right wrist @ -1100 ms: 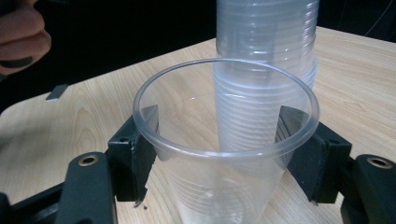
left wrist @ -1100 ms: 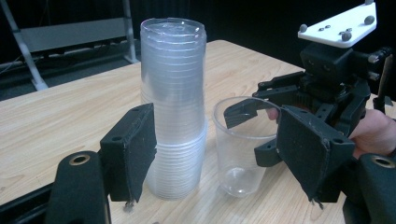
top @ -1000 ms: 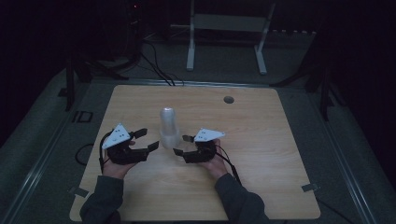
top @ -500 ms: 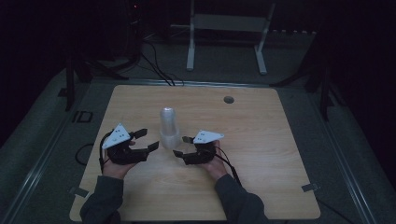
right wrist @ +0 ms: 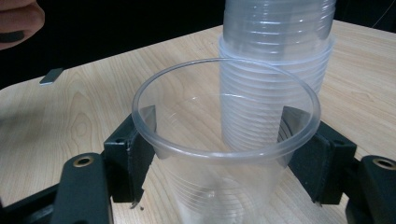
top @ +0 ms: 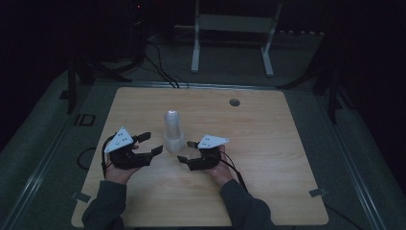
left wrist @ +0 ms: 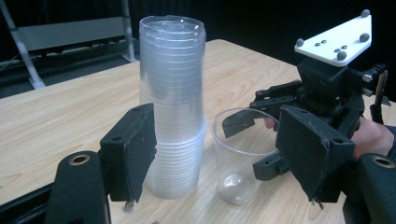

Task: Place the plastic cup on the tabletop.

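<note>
Cup [right wrist: 224, 154] clear plastic, upright, beside stack [left wrist: 173, 107]; right jaws loosening around it, seemingly still touching; left jaws wide, empty.

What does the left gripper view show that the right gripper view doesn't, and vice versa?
The left gripper view adds the right gripper from outside and the stack's open top. The right gripper view adds a grey tab on the table, past its jaws, which have just been opening around the single cup. Shared: stack of clear cups, single cup, wooden table.
</note>
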{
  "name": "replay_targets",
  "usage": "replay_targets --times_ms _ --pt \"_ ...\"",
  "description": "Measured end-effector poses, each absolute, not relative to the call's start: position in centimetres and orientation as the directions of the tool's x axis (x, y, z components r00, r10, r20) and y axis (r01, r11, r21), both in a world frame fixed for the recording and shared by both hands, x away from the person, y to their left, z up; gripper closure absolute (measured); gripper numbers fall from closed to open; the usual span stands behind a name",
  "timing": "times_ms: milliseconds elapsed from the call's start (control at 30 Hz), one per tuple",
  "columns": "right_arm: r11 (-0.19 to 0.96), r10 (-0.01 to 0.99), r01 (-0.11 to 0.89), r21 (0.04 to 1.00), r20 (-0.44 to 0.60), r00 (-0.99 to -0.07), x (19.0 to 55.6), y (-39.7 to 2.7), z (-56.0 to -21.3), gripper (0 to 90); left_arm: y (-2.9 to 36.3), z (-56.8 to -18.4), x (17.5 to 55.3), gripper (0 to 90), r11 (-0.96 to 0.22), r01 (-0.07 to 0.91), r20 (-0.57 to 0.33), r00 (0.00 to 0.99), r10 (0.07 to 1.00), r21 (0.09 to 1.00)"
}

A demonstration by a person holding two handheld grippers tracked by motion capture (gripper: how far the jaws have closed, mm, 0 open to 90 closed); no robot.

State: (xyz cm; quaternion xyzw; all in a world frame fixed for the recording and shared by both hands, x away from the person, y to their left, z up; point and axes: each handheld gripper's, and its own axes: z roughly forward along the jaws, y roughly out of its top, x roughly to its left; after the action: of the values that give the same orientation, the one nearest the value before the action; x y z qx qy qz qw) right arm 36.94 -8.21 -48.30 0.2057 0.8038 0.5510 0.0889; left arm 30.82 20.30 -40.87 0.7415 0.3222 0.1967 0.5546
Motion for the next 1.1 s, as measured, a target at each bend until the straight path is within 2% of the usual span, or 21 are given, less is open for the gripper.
replay_targets --times_ms 533,867,1100 --pt "0.318 0.425 0.237 0.918 0.086 -0.901 36.74 -8.21 -48.51 27.3 20.29 -40.92 30.79 29.2 -0.178 0.261 -0.066 0.716 0.695 0.949" --pt "0.351 0.424 0.244 0.904 0.078 -0.902 36.56 -8.03 -48.74 18.1 20.31 -40.94 30.79 29.1 -0.178 0.262 -0.068 0.717 0.694 0.949" --pt "0.373 0.407 0.238 0.897 0.072 -0.91 36.51 -8.15 -48.73 16.1 20.31 -40.96 30.8 29.0 -0.177 0.263 -0.069 0.716 0.694 0.948"
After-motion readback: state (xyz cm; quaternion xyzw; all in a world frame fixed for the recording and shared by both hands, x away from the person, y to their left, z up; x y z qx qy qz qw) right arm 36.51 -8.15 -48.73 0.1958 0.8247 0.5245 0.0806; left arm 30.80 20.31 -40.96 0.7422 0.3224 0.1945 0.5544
